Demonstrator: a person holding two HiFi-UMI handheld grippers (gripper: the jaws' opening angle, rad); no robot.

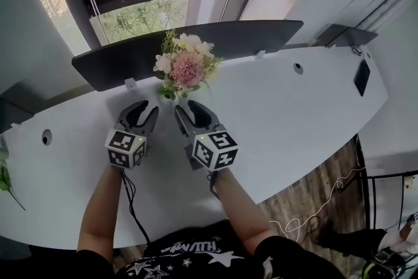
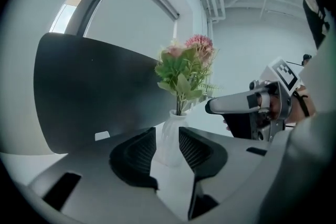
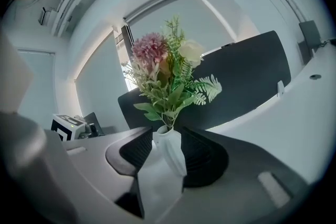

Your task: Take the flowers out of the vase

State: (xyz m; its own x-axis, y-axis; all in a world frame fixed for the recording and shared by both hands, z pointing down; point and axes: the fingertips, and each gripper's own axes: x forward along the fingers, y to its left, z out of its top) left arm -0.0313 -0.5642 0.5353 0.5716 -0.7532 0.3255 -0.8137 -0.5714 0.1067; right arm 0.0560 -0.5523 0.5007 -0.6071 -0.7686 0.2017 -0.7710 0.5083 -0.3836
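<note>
A bunch of pink and cream flowers point(image 1: 186, 68) with green leaves stands in a small white ribbed vase point(image 2: 169, 139) on the white desk point(image 1: 294, 114). In the head view the blooms hide most of the vase. My left gripper point(image 1: 145, 106) is just in front and to the left of it, open, and the vase shows in the gap beyond its tips point(image 2: 167, 136). My right gripper point(image 1: 191, 108) sits in front and to the right, also open. The vase point(image 3: 170, 150) stands between its jaws point(image 3: 167, 147), close to the right one; I cannot tell if they touch.
A dark partition panel point(image 1: 196, 42) runs along the desk's far edge, right behind the flowers, with a window beyond it. Cable holes point(image 1: 46, 136) point(image 1: 298, 66) pierce the desk. A green stem point(image 1: 5, 180) lies at the left edge. A black device point(image 1: 361, 77) hangs at the right.
</note>
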